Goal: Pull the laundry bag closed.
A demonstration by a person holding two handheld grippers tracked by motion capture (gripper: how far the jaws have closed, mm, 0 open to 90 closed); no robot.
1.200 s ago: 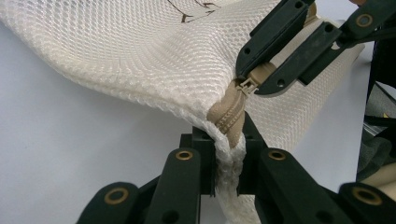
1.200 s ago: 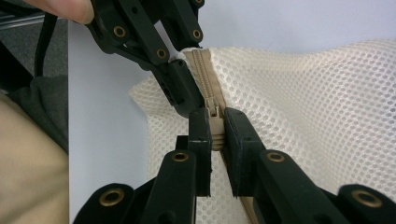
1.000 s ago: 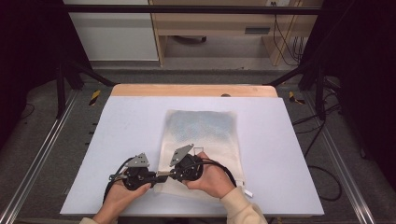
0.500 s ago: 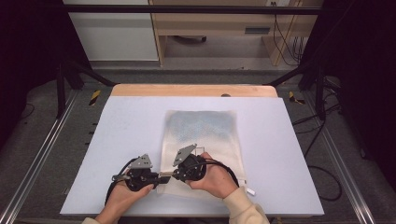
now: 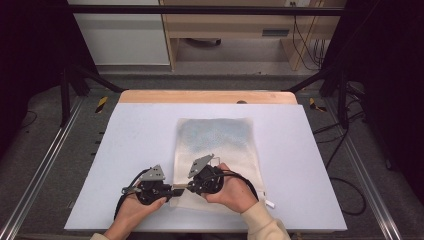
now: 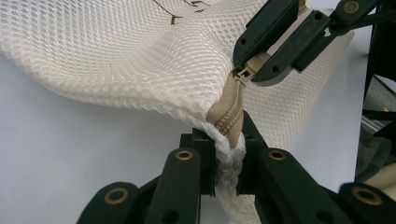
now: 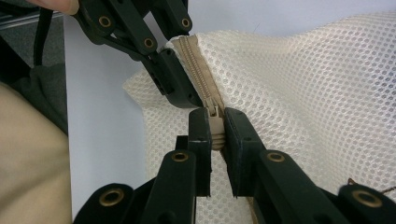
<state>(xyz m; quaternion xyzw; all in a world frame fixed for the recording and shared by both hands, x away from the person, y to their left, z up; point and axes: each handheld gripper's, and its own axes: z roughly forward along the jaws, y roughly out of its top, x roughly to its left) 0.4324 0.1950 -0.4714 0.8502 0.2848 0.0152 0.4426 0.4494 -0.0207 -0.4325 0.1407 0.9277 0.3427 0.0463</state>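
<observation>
1. High view: a white mesh laundry bag (image 5: 217, 155) lies flat on the tabletop (image 5: 130, 130), a little right of the middle, its near end close to the near edge. Both hands work at the bag's near left corner. The left gripper (image 5: 172, 190) and right gripper (image 5: 187, 187) sit tip to tip there, almost touching. Open tabletop stretches to the left, the right and the far edge.

2. Left gripper view: the left gripper (image 6: 227, 156) is pinching the end of the mesh bag (image 6: 116, 56) right at the foot of the tan zipper (image 6: 231, 107), holding the fabric up off the tabletop (image 6: 70, 154). The right gripper (image 6: 254, 65) clamps the zipper pull (image 6: 245, 73) just above.

3. Right gripper view: the right gripper (image 7: 215, 133) is pressed tight on the zipper pull (image 7: 215, 126), and the zipper (image 7: 196, 65) teeth run away from it. The left gripper (image 7: 180, 91) anchors the bag's corner just beside.

4. Doing the step well, as I judge it: keep the left gripper still as the anchor, hold the tape taut, and draw the pull straight along the teeth, without twisting or snagging the mesh.

5. Room: the zipper appears to run along the bag's near end, parallel to the near edge, so the pull would travel toward the near right corner, where the tabletop is free. Keep the hands above the near edge.
</observation>
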